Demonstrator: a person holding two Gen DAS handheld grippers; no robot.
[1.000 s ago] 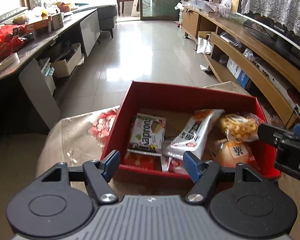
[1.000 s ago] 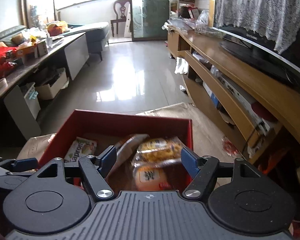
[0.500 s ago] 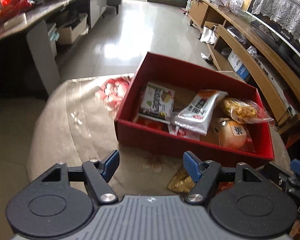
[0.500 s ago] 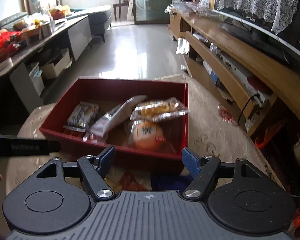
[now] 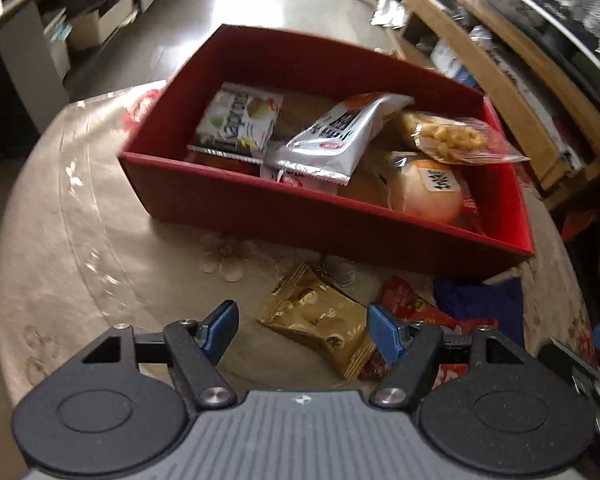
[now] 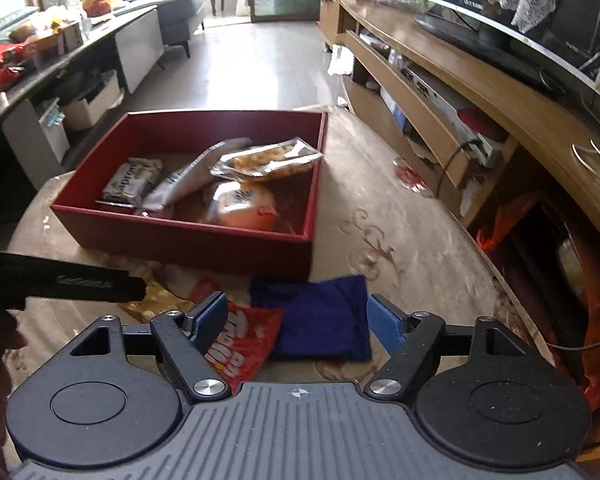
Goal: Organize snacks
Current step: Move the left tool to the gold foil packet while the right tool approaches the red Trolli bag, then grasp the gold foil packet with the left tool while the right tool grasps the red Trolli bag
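A red box on the round table holds several snack packets: a green-and-white one, a silver one, a clear bag of yellow pieces and a wrapped bun. In front of the box lie a gold packet, a red packet and a blue packet. My left gripper hangs open just above the gold packet. My right gripper hovers over the red and blue packets, its jaws opening, pads touching nothing.
The table wears a beige cloth under clear plastic. A long wooden TV cabinet runs along the right. On the left stands a dark counter loaded with goods. Tiled floor stretches beyond the table.
Both grippers pulled back from over the box toward the table's near edge and tipped downward. The loose gold, red and blue packets came into view beneath them. The right jaws widened.
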